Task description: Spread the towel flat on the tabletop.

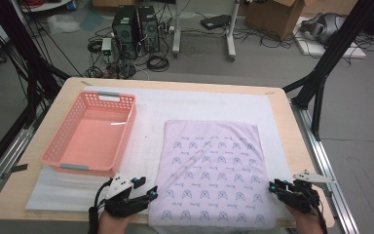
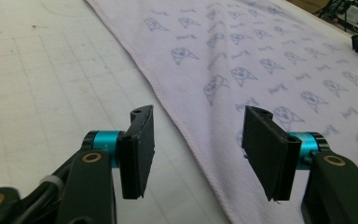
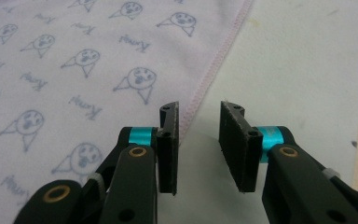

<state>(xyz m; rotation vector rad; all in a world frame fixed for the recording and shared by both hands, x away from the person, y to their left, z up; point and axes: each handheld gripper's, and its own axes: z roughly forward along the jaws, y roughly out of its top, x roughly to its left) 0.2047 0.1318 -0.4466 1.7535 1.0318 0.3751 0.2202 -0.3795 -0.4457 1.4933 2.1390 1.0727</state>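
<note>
a printed cloth (image 1: 212, 173) lies flat on the desk (image 1: 292, 126). left gripper (image 1: 152, 193) at its 8 o'clock corner, jaws apart, empty; right gripper (image 1: 272, 186) at 4 o'clock, jaws narrowly apart, empty.

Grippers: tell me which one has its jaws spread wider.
The left gripper: its jaws stand well apart over the cloth's hem; the right gripper's leave a narrow gap.

Each hand-held gripper, the left (image 1: 152, 193) and the right (image 1: 273, 186), is built of matte black links with brass-coloured pivot pins. A turquoise collar sits behind each flat black pad (image 2: 138, 151), and the pads have a small screw hole near the tip. A black cable trails back from each. A pale grey three-cornered plate (image 1: 121, 185) rides on top.
</note>
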